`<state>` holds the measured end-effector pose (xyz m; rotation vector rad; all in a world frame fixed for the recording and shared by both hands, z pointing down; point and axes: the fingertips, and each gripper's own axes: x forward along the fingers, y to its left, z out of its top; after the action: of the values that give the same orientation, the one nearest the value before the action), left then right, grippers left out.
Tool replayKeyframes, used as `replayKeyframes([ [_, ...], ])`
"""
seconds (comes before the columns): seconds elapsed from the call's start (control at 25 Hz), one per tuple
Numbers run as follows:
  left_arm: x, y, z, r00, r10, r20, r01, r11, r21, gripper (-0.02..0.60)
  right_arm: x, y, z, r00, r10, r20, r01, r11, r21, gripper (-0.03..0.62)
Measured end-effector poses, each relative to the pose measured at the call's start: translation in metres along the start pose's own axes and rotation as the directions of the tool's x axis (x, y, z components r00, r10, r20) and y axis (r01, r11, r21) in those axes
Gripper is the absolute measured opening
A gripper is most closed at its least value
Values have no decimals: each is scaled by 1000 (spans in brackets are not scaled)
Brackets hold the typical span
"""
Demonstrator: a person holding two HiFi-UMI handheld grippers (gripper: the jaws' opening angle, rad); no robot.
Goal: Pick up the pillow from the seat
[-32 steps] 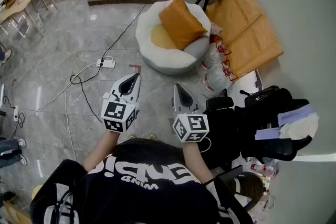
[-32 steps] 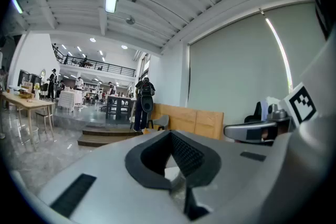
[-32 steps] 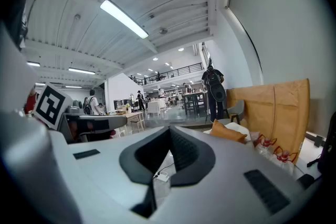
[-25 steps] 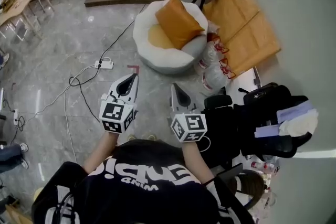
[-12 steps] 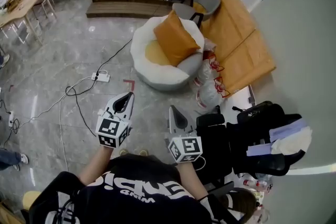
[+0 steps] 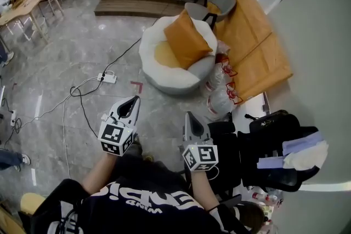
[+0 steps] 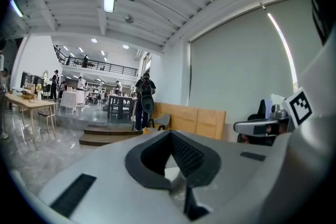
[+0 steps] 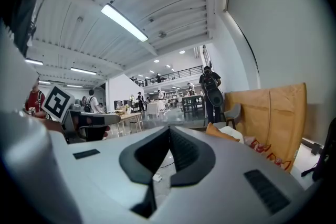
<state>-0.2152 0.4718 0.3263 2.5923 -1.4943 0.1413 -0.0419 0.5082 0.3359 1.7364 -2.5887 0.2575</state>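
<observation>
An orange pillow [image 6: 186, 38] leans upright on a round white seat [image 6: 164, 80] on the marble floor, seen in the head view. My left gripper [image 6: 135, 100] and right gripper [image 6: 189, 114] are held side by side short of the seat, both pointing at it. Both are shut with nothing between the jaws. In the right gripper view the right gripper [image 8: 169, 129] points level, and the pillow [image 8: 219, 131] shows past it to the right. In the left gripper view the left gripper [image 7: 171, 134] hides most of the seat.
A power strip [image 6: 108, 78] with black cables lies on the floor to the left. Bags of bottles [image 6: 218, 97] stand right of the seat. Orange boards [image 6: 255, 30] lean on the wall, and a black chair [image 6: 274, 142] with clothes stands at the right. Wooden steps [image 6: 137, 5] lie behind.
Both grippers sit a little lower in the head view, the right one more, and stay shut. The pillow has not moved on the seat.
</observation>
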Motion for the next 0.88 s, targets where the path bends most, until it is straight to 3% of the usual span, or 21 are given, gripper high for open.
replayKeyframes([
  [0.48,53,27,10,999,-34,28,35,999,-12,8,45,-18,-7,999,-42,-6,42,999,18,21],
  [0.88,114,75,26,998,-54,23,54,999,-8,8,120,-32,-1,998,-67,-9,68,997,44,21],
])
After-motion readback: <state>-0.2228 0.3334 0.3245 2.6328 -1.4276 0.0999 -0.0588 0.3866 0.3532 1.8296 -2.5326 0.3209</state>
